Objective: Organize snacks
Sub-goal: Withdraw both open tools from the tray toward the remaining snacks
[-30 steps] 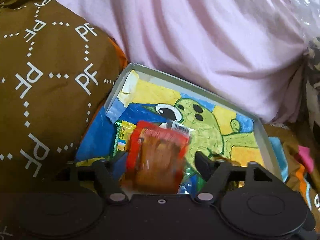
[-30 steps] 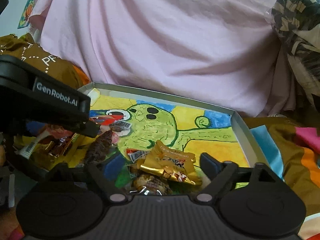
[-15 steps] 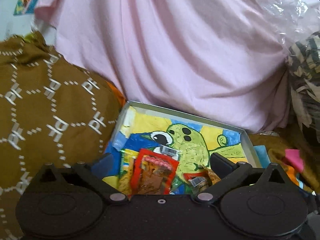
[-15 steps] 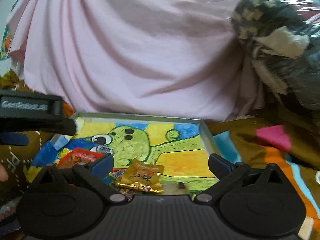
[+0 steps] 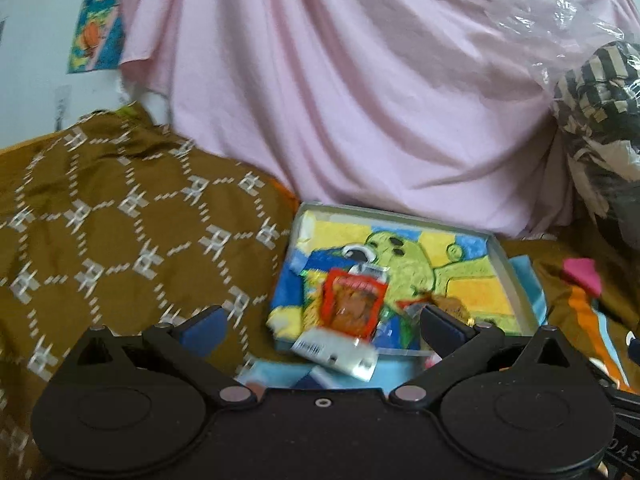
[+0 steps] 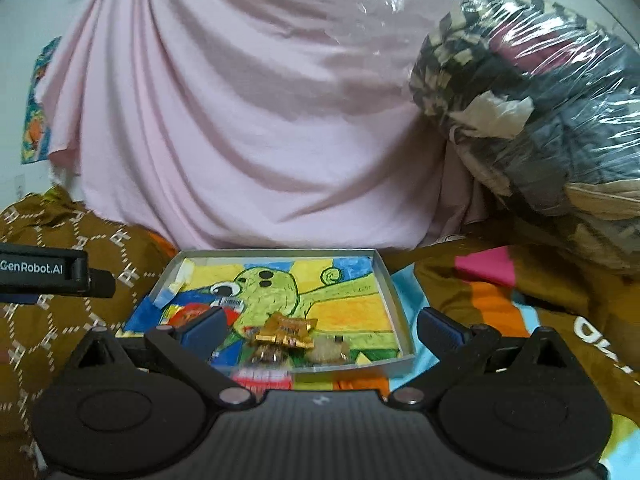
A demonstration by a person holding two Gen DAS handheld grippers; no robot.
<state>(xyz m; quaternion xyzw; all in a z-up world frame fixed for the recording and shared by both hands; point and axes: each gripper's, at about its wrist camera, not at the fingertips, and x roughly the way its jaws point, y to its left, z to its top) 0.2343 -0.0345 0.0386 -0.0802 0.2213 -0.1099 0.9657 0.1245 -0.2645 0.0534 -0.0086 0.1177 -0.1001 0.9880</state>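
Observation:
A shallow grey tray (image 5: pixel 516 280) with a green cartoon picture on its floor lies on the bed; it also shows in the right wrist view (image 6: pixel 394 300). A red snack packet (image 5: pixel 352 304) lies in its near left part, over the front rim. A gold-wrapped snack (image 6: pixel 286 330) and small sweets lie near the tray's front. My left gripper (image 5: pixel 322 326) is open and empty, held back from the tray. My right gripper (image 6: pixel 320 330) is open and empty, also back from the tray. The left gripper's body (image 6: pixel 44 272) shows at the right view's left edge.
A brown patterned cushion (image 5: pixel 120 232) lies left of the tray. A pink sheet (image 6: pixel 240 120) hangs behind it. A plastic-wrapped bundle of cloth (image 6: pixel 540 120) sits at the right. A colourful striped blanket (image 6: pixel 492 304) lies under and right of the tray.
Both grippers have drawn back from the tray and opened wider. The red packet that lay between the left fingers now lies in the tray, free of them.

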